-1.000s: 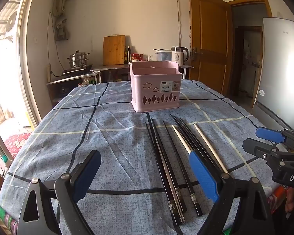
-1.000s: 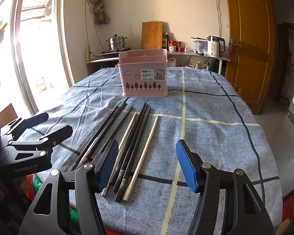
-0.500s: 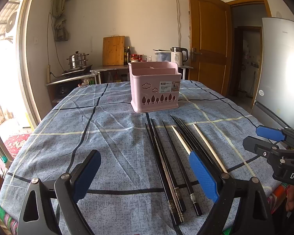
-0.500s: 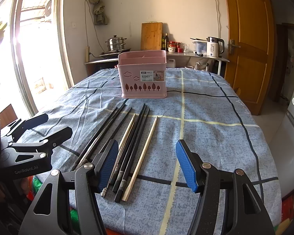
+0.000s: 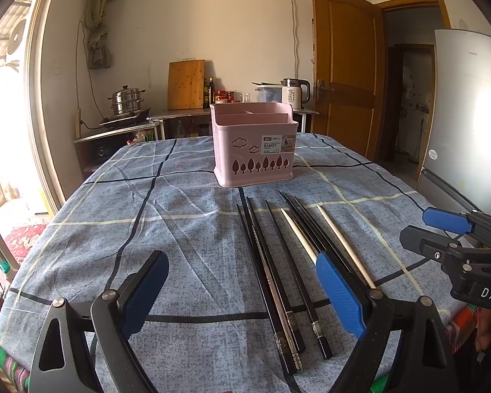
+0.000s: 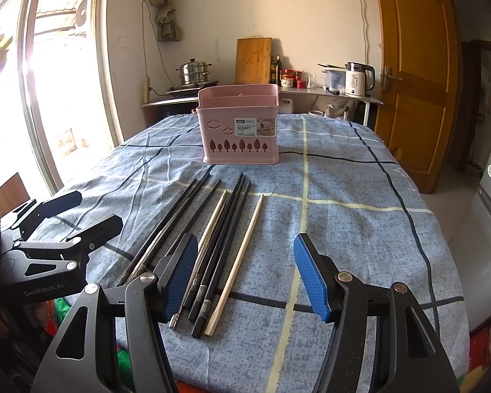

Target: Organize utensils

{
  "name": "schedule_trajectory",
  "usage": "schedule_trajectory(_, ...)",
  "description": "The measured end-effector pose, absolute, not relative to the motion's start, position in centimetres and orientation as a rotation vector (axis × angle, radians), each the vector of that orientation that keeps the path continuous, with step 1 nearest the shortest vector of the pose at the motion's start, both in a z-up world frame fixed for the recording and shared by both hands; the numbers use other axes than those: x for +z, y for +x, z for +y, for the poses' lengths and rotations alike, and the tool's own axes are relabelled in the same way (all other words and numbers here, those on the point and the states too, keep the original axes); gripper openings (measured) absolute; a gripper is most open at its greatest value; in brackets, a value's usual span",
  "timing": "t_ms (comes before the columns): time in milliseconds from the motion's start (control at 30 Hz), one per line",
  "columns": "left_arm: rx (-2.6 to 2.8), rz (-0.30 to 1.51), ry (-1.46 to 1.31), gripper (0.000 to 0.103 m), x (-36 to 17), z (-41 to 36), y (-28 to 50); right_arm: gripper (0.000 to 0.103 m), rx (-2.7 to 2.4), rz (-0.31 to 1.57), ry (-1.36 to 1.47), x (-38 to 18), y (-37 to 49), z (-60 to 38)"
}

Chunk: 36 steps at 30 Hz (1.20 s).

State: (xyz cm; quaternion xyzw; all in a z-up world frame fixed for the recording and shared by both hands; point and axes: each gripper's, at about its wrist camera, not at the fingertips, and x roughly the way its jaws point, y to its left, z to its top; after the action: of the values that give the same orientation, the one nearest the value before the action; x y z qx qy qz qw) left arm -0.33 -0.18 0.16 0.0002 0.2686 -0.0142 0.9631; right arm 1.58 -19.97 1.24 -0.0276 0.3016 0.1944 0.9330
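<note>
Left wrist view: the left claw (image 5: 242,298) gapes wide and empty, its blue ribbed pads over the crumpled blue checked cloth on the surface (image 5: 180,229). Slim chopsticks (image 5: 278,268), mostly glossy black with two pale wooden ones, lie side by side, tips aimed at the pink plastic basket (image 5: 253,145) standing just beyond them. The right pad hides part of the right-hand sticks.

Right wrist view: the right claw (image 6: 245,275) is likewise wide open, holding nothing. The chopsticks (image 6: 212,242) fan lengthwise toward the basket (image 6: 240,131); their exact count is hard to tell, perhaps nine, since the left pad covers some butts.
</note>
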Motion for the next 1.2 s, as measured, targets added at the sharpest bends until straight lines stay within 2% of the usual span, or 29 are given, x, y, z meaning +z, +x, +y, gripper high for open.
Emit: schedule_trajectory(1200, -0.041, 0.543, 0.004, 0.092, 0.17, -0.67, -0.46, 0.062, 0.397, 0.617, -0.061, 1.46, 1.4, -19.95)
